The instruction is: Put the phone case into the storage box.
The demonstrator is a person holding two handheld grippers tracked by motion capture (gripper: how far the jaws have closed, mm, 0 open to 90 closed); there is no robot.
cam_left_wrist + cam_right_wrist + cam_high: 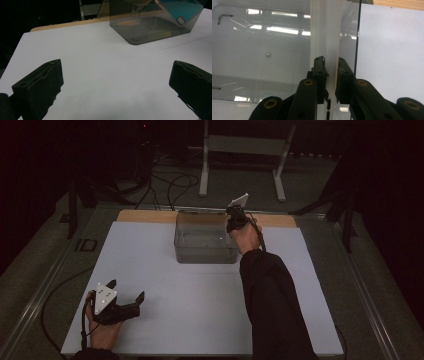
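Two claws, right claw (pixel 331 62) clamped on clear box's (pixel 205 242) rim, left claw (pixel 127 292) apart

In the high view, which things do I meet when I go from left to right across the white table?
Left gripper, open, near the front left corner → clear plastic box at the middle back → right gripper, shut on the box's right rim → bare white table.
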